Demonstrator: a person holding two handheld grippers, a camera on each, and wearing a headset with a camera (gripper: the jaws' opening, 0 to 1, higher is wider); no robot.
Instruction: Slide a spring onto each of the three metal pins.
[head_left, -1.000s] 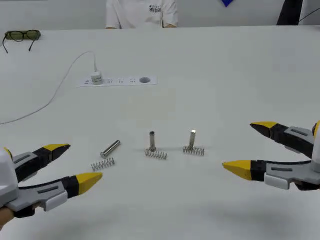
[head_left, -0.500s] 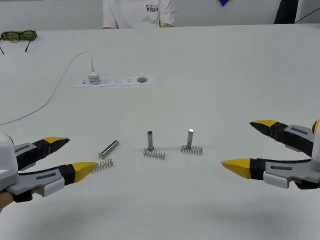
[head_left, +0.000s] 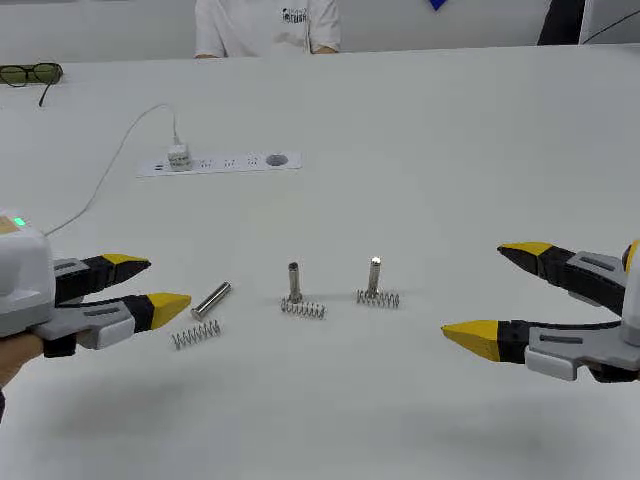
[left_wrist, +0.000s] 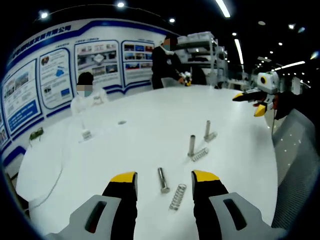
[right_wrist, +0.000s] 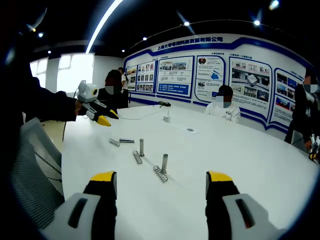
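Three metal pins are on the white table: one pin lying flat (head_left: 211, 300) at the left, a middle pin (head_left: 293, 282) upright, and a right pin (head_left: 374, 276) upright. A loose spring lies by each: left spring (head_left: 196, 335), middle spring (head_left: 303, 309), right spring (head_left: 379, 298). My left gripper (head_left: 158, 281) hovers open just left of the lying pin (left_wrist: 162, 179) and its spring (left_wrist: 177, 196). My right gripper (head_left: 497, 294) stands open well to the right of the pins (right_wrist: 164, 163), nothing between its jaws.
A white power strip (head_left: 220, 162) with a plugged cable lies further back on the table (head_left: 420, 150). Glasses (head_left: 25, 74) rest at the far left edge. A person in a white shirt (head_left: 265, 25) sits at the far side.
My left gripper has moved up and right toward the lying pin and its spring, and its jaws have narrowed. The right gripper has stayed put. The head camera shifted slightly.
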